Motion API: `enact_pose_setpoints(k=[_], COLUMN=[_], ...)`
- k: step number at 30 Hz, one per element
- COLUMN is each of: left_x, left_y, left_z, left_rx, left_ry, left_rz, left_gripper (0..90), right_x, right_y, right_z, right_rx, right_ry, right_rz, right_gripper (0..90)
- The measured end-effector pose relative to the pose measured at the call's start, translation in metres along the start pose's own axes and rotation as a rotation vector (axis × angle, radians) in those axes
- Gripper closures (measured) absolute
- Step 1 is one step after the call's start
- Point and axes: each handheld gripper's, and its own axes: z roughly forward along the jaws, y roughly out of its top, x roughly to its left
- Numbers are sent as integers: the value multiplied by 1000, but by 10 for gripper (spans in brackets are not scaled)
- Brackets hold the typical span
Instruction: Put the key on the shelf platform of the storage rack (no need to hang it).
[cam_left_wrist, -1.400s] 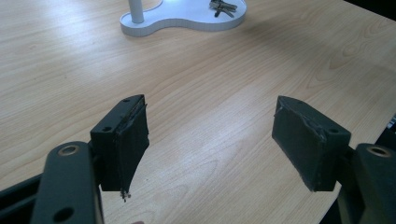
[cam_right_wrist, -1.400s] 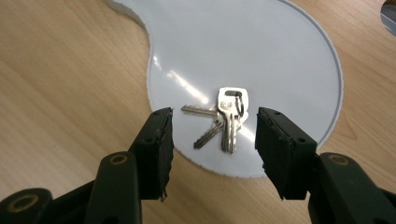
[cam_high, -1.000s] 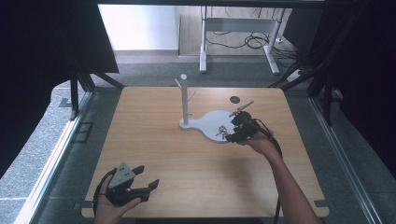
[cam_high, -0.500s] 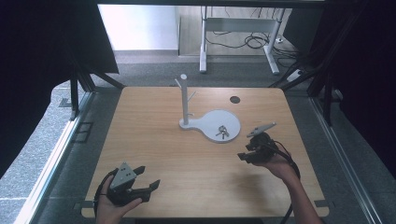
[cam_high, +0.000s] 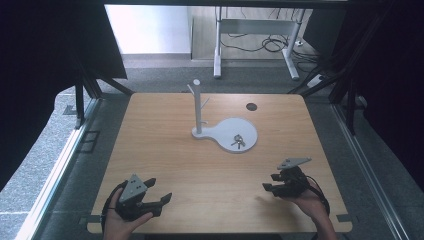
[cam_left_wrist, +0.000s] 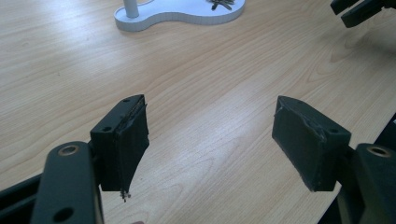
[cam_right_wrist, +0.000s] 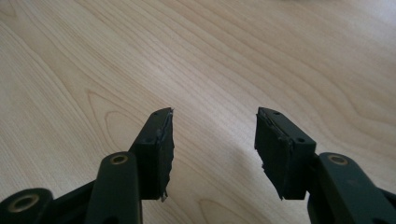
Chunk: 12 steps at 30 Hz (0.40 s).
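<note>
Keys (cam_high: 238, 141) lie in a small bunch on the round dish of the white stand (cam_high: 227, 141), near the middle of the tabletop (cam_high: 165, 150), with the stand's upright post (cam_high: 197, 106) and its side pegs just beside them and bare. In the left gripper view the bunch sits at the far edge of the dish (cam_left_wrist: 223, 4), well apart from the jaws. Both grippers are back at the near edge of the tabletop, well away from the stand. The left gripper (cam_high: 161, 200) rests in the person's hand at the near left corner, jaws wide apart with nothing between them, only bare wood showing between the pads (cam_left_wrist: 126, 140). The right gripper (cam_high: 269, 185) hangs low over the near right part of the tabletop, jaws likewise spread and empty (cam_right_wrist: 212, 149). Judged from this, the work looks finished or close to it: the keys are set down in the dish, nothing is held, and both hands are clear of the stand. If the keys were meant for a peg, that step is not yet done.
</note>
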Motion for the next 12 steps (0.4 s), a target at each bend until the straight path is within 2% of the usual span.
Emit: enact_pose_setpoints(k=[6, 12], left_x=[0, 0], left_y=[0, 0], left_z=[1, 0], left_rx=[3, 2], left_ry=[0, 3], left_rz=[1, 2], left_gripper=[272, 272], right_x=[-3, -8], right_y=[-4, -2], right_z=[4, 5], right_rx=[-9, -26], right_ry=[-9, -58], right_rz=[19, 40], right_gripper=[478, 455])
